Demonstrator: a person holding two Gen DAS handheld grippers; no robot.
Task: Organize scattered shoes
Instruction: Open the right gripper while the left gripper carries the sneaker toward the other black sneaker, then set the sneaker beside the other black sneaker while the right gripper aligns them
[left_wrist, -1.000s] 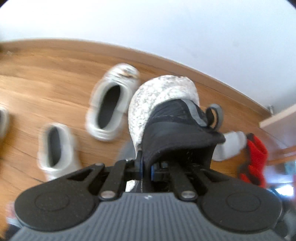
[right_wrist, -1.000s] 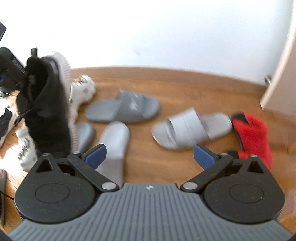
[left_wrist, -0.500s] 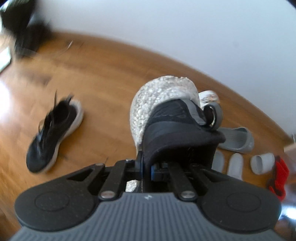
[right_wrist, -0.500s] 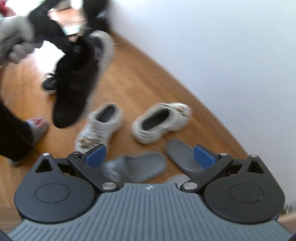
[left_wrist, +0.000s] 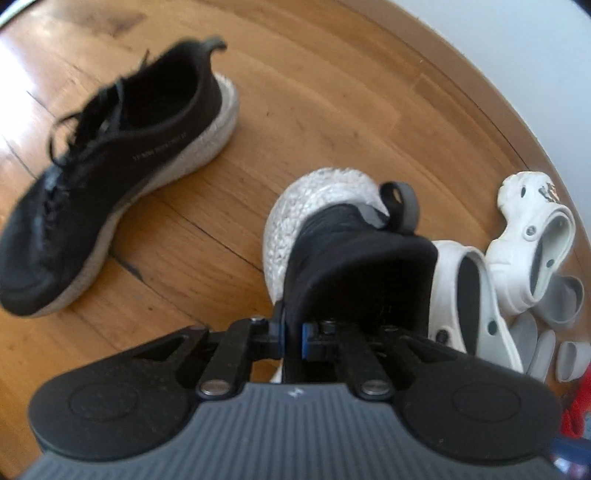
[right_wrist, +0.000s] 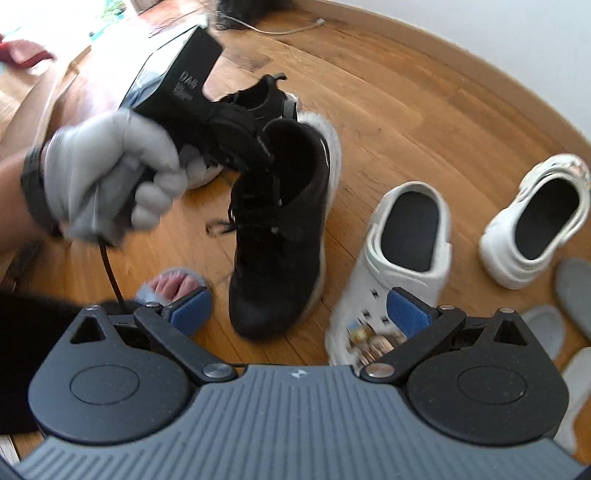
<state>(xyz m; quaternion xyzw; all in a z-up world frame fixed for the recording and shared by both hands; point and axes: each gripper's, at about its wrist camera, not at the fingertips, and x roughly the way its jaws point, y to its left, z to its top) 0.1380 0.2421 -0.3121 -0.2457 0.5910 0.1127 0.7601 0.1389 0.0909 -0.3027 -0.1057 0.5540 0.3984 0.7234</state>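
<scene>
On the warm wooden floor (left_wrist: 332, 110), the left gripper (left_wrist: 291, 334), jaws pinching the collar of a dangling black knit sneaker with white sole (left_wrist: 332, 240), could drop it crookedly against its grounded mate (left_wrist: 110, 155), while the right gripper (right_wrist: 299, 310) hangs spread and idle.

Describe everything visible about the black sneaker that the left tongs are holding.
The held black sneaker has a knit-looking black upper, black laces, a heel pull loop and a white pebbled foam sole. The left tongs are shut on its collar, near the heel. It hangs toe-down above the wooden floor, near its mate and a white clog.
</scene>
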